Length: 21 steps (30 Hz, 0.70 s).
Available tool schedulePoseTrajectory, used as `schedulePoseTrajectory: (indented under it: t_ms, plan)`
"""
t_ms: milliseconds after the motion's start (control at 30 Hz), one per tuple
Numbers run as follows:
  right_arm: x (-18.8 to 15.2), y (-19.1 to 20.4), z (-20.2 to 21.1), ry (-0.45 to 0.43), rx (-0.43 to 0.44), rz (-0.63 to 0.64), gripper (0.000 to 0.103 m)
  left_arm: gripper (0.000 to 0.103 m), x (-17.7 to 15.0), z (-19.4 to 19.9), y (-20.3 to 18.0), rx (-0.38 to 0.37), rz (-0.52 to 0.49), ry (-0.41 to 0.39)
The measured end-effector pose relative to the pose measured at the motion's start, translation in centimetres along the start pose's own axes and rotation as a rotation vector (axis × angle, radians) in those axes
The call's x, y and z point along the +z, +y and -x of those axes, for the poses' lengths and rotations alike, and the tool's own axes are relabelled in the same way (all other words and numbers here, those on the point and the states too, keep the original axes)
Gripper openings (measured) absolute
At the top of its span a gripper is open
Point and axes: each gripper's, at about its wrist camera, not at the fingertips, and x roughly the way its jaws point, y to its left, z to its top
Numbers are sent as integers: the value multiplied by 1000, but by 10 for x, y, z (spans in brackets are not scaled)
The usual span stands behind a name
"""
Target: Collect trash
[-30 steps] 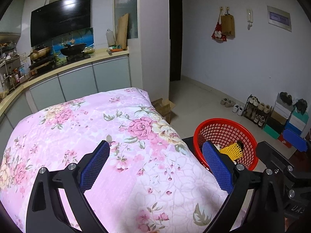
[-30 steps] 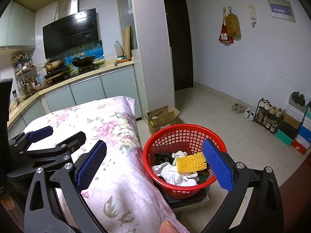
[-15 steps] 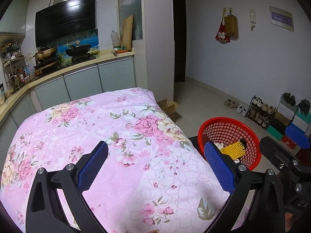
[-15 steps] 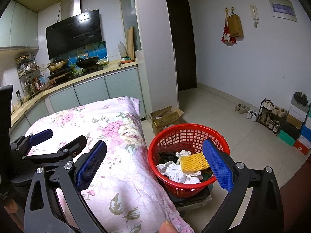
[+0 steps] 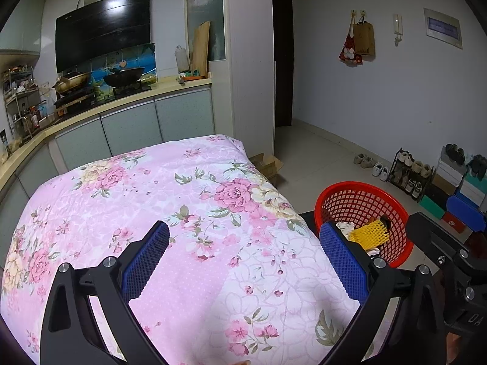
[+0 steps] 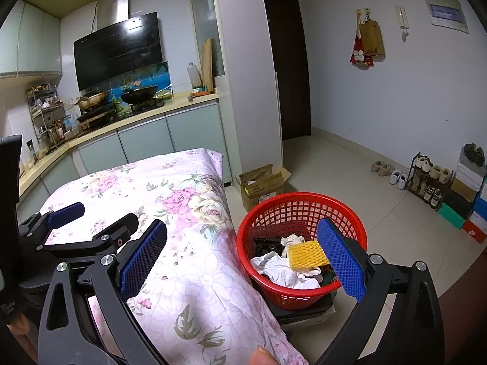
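1. Now both views sit a little higher over the cloth (image 5: 182,200) than 1 second ago, and the basket (image 6: 275,210) shows more fully.
2. Both claws, left gripper (image 5: 243,261) and right gripper (image 6: 242,255), gape wide and hold nothing.
3. Trash (image 6: 284,269) lies inside the basket, beside the cloth; collecting looks finished.
4. Items under the yellow net (image 6: 306,254) are hidden.

dim, sharp frames (fisheye-bent edges)
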Motion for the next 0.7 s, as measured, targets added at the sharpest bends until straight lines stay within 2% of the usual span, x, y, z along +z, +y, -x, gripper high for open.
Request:
schedulePoseTrajectory:
  t_ms: [700]
  plan:
    - [0, -1, -3, 8, 7, -3, 96, 96, -2, -7, 2, 11, 4, 4]
